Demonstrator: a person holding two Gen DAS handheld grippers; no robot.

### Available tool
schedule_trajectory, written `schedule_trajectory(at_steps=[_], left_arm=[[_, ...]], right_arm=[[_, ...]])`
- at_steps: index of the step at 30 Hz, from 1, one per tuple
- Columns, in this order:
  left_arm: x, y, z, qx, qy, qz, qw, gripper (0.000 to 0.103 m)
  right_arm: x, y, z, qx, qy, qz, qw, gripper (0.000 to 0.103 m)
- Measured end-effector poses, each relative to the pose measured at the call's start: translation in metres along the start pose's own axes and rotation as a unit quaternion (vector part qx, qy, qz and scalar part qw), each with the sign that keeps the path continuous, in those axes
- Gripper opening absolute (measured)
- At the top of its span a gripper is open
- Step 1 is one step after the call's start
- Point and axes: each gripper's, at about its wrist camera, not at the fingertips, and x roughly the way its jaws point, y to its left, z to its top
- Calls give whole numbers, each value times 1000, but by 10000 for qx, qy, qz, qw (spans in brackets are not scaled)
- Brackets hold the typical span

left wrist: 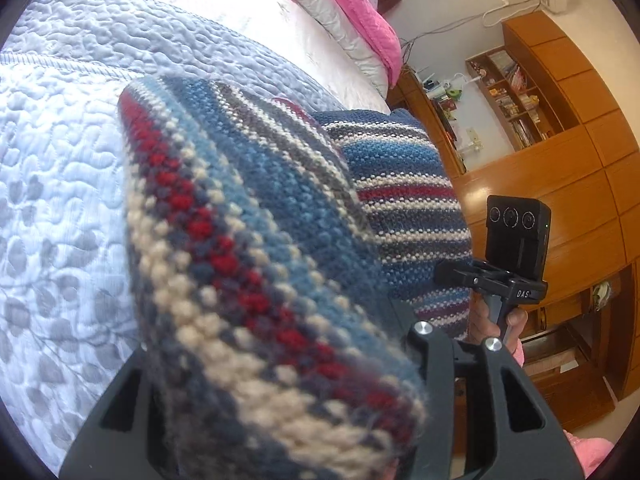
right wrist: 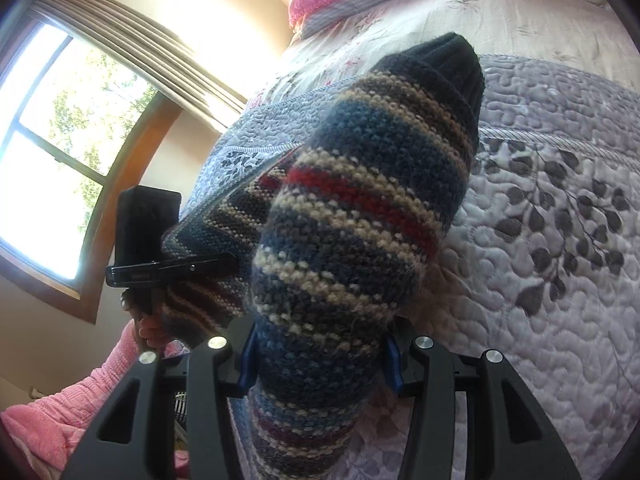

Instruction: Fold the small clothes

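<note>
A knitted sweater [left wrist: 256,216] striped in blue, red, cream and grey hangs above the bed, held between both grippers. My left gripper [left wrist: 288,368] is shut on a thick bunch of the knit, which covers its fingertips. In the right wrist view, a sleeve [right wrist: 360,200] with a dark navy ribbed cuff [right wrist: 448,68] rises out of my right gripper [right wrist: 320,360], whose blue pads [right wrist: 248,360] are shut on it. Each gripper also shows in the other's view, clamped on the sweater's edge: the right gripper [left wrist: 456,274] and the left gripper [right wrist: 224,260], each held by a hand.
A pale quilted bedspread [left wrist: 68,200] with grey leaf print lies under the sweater. Pink and white pillows [left wrist: 352,12] sit at the head of the bed. Wooden shelves and cabinets [left wrist: 560,128] stand beside the bed. A window [right wrist: 60,128] with curtains is on the other side.
</note>
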Motion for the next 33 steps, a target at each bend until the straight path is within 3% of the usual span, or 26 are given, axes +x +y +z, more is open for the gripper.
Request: schedule_trajectory(at_steps=[3, 9, 11, 17, 27, 29, 33], left_arm=[[20, -22, -18, 92, 118, 48, 9999, 45], [50, -32, -51, 150, 251, 300, 9991, 46], [57, -29, -60, 233, 225, 462, 9984, 47], [64, 10, -78, -16, 216, 487, 9986, 52], [64, 27, -95, 66, -113, 578, 9982, 58], [59, 26, -97, 15, -99, 654, 9978, 61], [40, 6, -100, 51, -175, 1067, 9941, 67]], right_arm=[[-19, -12, -25, 120, -19, -40, 9999, 49], [-27, -49, -64, 480, 22, -102, 9988, 49], [-18, -67, -74, 717, 50, -50, 9974, 49], [-5, -102, -102, 1119, -65, 76, 9937, 51], [2, -103, -116, 1234, -221, -57, 9921, 55], [0, -99, -120, 1294, -257, -158, 9911, 64], [-15, -82, -135, 1228, -378, -404, 9909, 72]])
